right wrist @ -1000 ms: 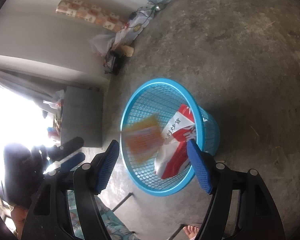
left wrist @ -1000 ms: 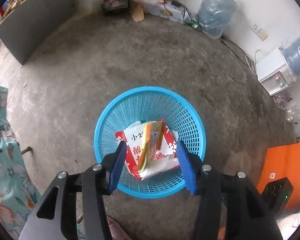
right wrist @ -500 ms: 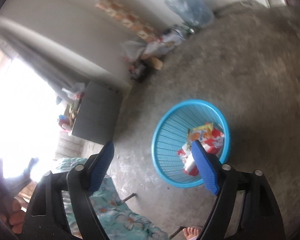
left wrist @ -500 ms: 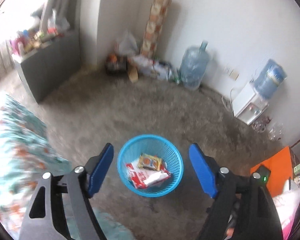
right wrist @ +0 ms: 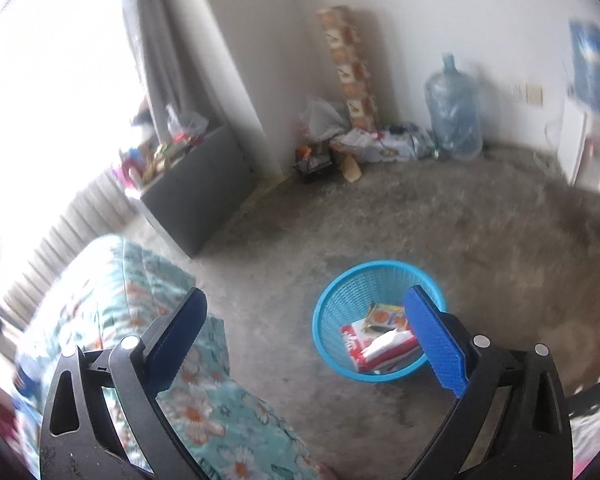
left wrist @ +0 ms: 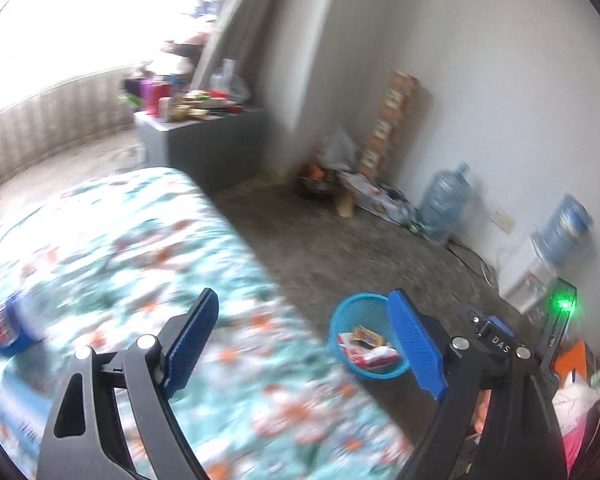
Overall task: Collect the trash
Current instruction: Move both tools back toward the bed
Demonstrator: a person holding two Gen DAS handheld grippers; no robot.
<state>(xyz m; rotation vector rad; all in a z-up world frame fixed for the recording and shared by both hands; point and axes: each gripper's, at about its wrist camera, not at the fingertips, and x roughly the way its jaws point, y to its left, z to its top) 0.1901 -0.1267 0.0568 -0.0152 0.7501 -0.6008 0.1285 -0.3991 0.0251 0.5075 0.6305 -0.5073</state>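
Two hand-held grippers, both with jaws spread wide and nothing between the blue pads. The left gripper (left wrist: 304,340) hangs above the edge of a bed covered by a teal floral quilt (left wrist: 140,248), which is motion-blurred in the left wrist view; a blurred red, white and blue object (left wrist: 6,330) lies on the quilt at the far left, its identity not readable. The right gripper (right wrist: 304,340) is held over the concrete floor (right wrist: 480,220), between the quilt's edge (right wrist: 140,280) and a blue mesh wastebasket (right wrist: 348,292). The wastebasket (left wrist: 350,312) stands upright on the floor just beside the bed, and in both views the right-hand pad overlaps its rim. Inside it lie the collected wrappers: a red-and-white snack packet (right wrist: 380,346) and, touching it on the far side, an orange-and-yellow wrapper (right wrist: 386,316); the same pair appears in the left wrist view as the packet (left wrist: 374,356) and the wrapper (left wrist: 366,336). Against the far wall stand a large water jug (right wrist: 454,110), a tall patterned roll (right wrist: 350,68) leaning in the corner, and a litter of bags and papers (right wrist: 364,140) at its foot. A grey cabinet (right wrist: 196,192) with cluttered top sits below the bright window, and a white water dispenser (right wrist: 584,148) carrying a blue bottle stands at the right edge
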